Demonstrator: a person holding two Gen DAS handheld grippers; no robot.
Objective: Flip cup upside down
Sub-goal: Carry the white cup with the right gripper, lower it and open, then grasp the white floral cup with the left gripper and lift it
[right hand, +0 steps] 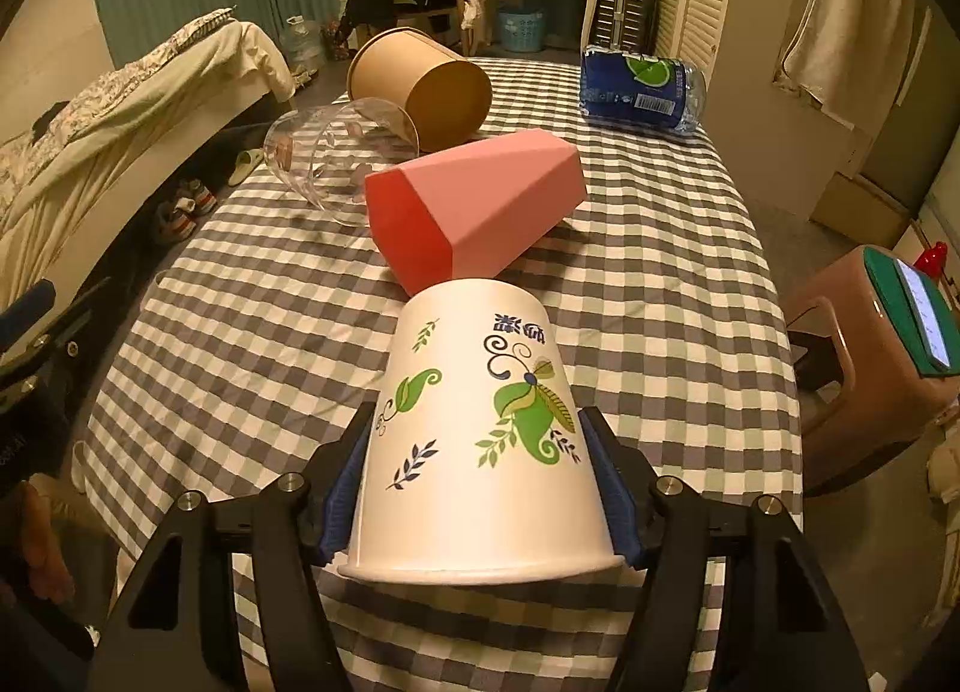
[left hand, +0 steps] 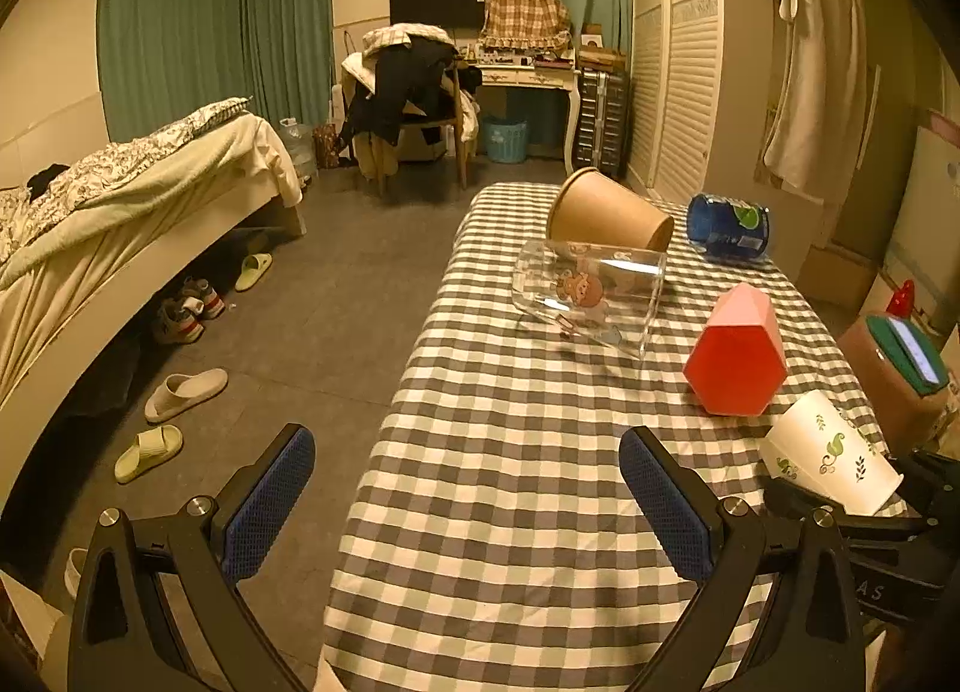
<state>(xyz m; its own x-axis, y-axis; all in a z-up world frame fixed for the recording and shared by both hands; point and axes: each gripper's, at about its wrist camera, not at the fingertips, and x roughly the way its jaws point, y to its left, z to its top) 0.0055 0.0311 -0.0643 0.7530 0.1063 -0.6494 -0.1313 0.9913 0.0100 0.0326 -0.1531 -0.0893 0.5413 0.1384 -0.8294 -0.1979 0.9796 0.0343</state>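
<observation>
Surface: long table under a grey-and-white checked cloth (right hand: 630, 296), running from near to far.
Right gripper (right hand: 477, 482): clenched on the white paper cup with green leaf print (right hand: 480, 428); blue-padded fingers (right hand: 609, 488) press its two sides near the rim.
White paper cup, position: at the near end of the table, between the right gripper's fingers, rim toward the camera, base pointing far, tilted. In the left wrist view it shows at the near right edge (left hand: 831, 452).
Left gripper (left hand: 468, 506): released, fingers spread wide, holding nothing, above the near left part of the cloth (left hand: 510, 452).
Red-and-pink hexagonal cup (right hand: 474, 206): on its side just beyond the white cup's base, red bottom facing near left.
Clear plastic cup with cartoon print (right hand: 342, 158): on its side, far left of the pink one.
Brown kraft paper cup (right hand: 420, 83): on its side, at the clear cup's far side, close against it.
Blue-labelled plastic bottle (right hand: 642, 89): lying at the far right of the table, well apart from the cups.
Brown plastic stool (right hand: 864, 368): right of the table, a green-cased phone (right hand: 912, 314) on top.
Bed with pale blanket (left hand: 120, 206): left of the table; slippers (left hand: 186, 392) on the floor beside it.
</observation>
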